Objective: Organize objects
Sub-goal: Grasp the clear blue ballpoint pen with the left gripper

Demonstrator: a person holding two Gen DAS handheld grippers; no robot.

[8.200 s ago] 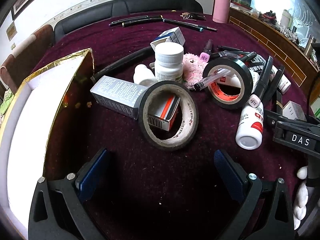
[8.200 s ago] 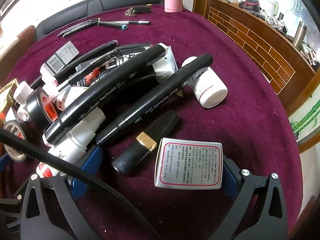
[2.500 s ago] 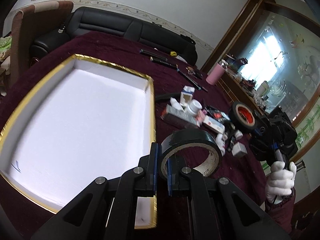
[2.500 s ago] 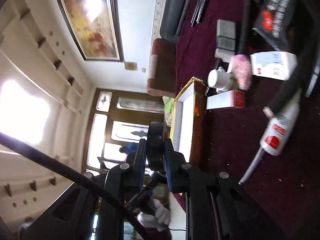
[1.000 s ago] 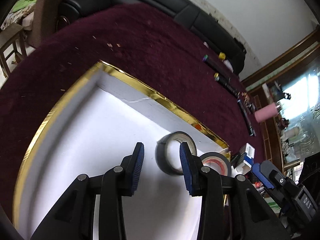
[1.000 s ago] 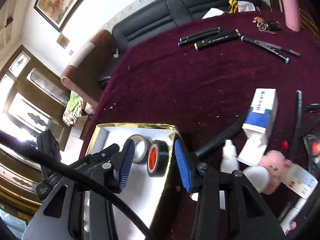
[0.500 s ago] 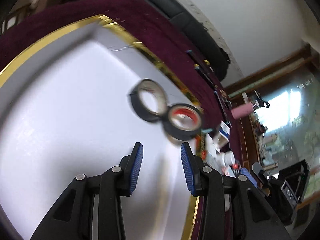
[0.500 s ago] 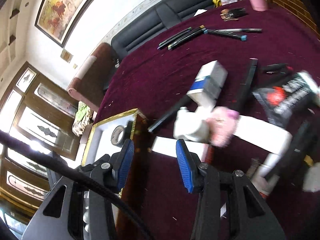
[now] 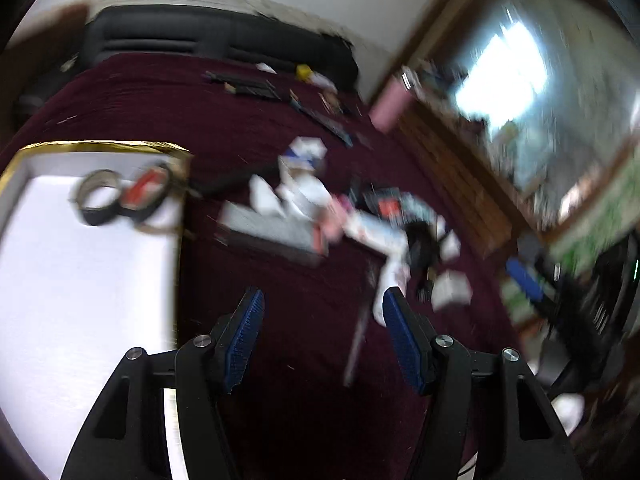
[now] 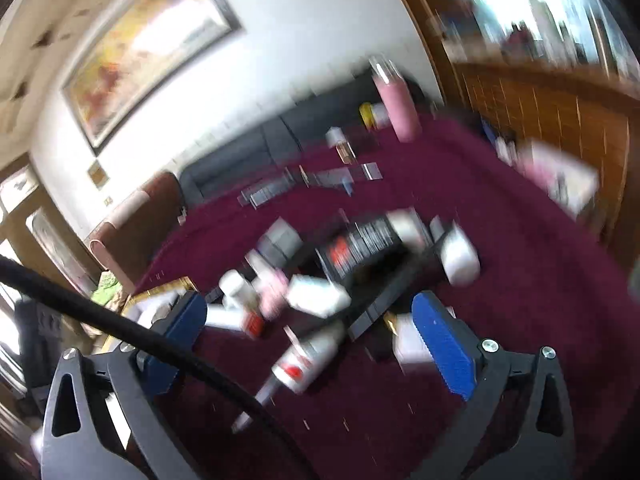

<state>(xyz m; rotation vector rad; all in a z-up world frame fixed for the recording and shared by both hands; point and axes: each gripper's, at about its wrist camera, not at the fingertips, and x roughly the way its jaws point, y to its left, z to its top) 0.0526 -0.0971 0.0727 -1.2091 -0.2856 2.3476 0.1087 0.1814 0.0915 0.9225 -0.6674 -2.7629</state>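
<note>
So far two tape rolls (image 9: 120, 199) are lying in the tray (image 9: 16, 168) at left, while both grippers (left (image 9: 320, 334), right (image 10: 312, 340)), jaws just spreading and empty, are facing the remaining clutter (image 9: 320, 216).

White wall w/ framed painting (image 10: 148, 44), black sofa (image 9: 216, 38), bright window (image 9: 504, 76).
</note>
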